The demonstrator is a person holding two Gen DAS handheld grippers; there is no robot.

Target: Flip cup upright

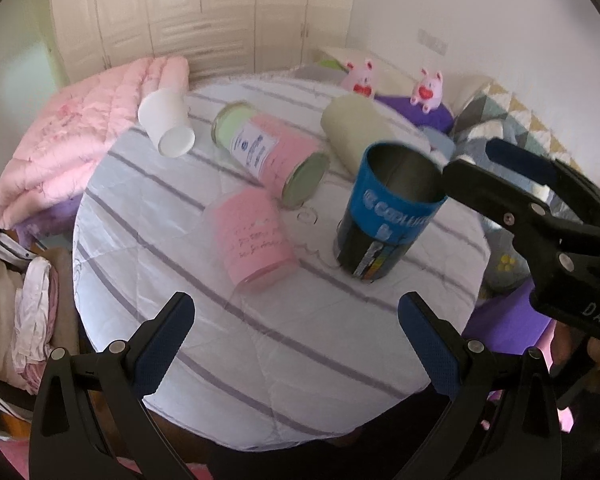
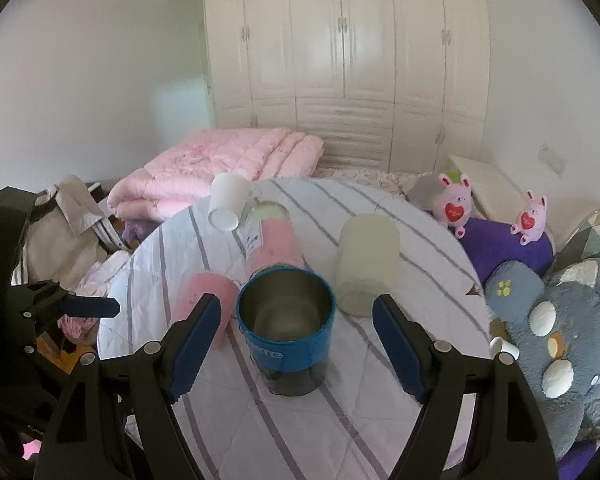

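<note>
A blue and black metal cup stands upright, mouth up, on the round striped table; it also shows in the right wrist view. My right gripper is open with its fingers on either side of the cup, not touching it; it shows at the right of the left wrist view. My left gripper is open and empty over the table's near part. A white paper cup, a pale green cup, a pink cup and a long pink tube lie on their sides.
A folded pink quilt lies beyond the table's left edge. Two pink plush rabbits, a purple cushion and a grey plush toy sit at the right. A white wardrobe stands behind. Clothes pile up at the left.
</note>
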